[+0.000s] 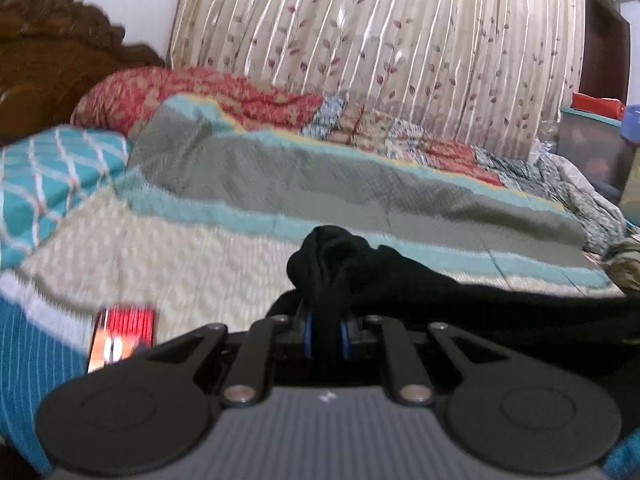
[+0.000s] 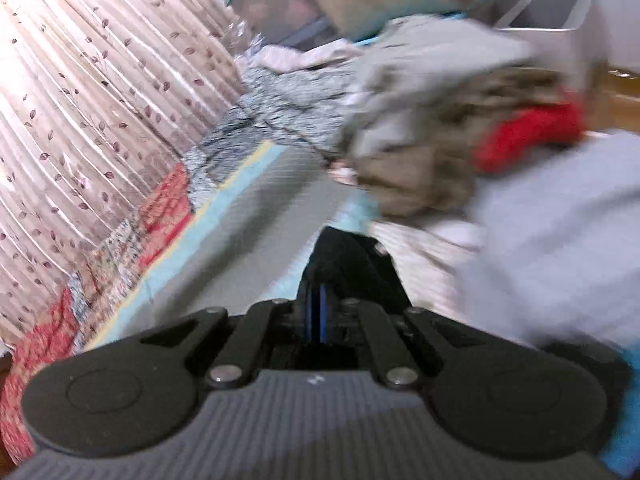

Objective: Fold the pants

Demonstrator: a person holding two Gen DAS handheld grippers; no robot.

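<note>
On the bed, over a striped bedspread (image 1: 280, 184) of grey, teal and cream bands, both grippers had hold of the black pants (image 1: 400, 276). The left gripper (image 1: 326, 332) was closed narrow, its blue-edged pads pinching a bunched fold of the dark cloth that rose in a knot just ahead of the fingers; the rest of the garment trailed off to the right side of that view, low over the cream band. The right gripper (image 2: 318, 316) was likewise clamped almost fully together, a peak of black fabric standing up between and ahead of its pads; that view was badly smeared. Beyond the pants in the left view lay a red patterned quilt (image 1: 192, 92) and a teal diamond-print pillow (image 1: 60, 168), with a carved wooden headboard (image 1: 52, 52) behind. A cream leaf-print curtain (image 1: 380, 40) hung along the far side of the bed. A small red-lit object (image 1: 124, 336) sat on the bedspread just left of the left gripper; what it was could not be told. In the right view a heap of grey, tan and red laundry (image 2: 440, 128) lay piled near the pants, too blurred for detail.
</note>
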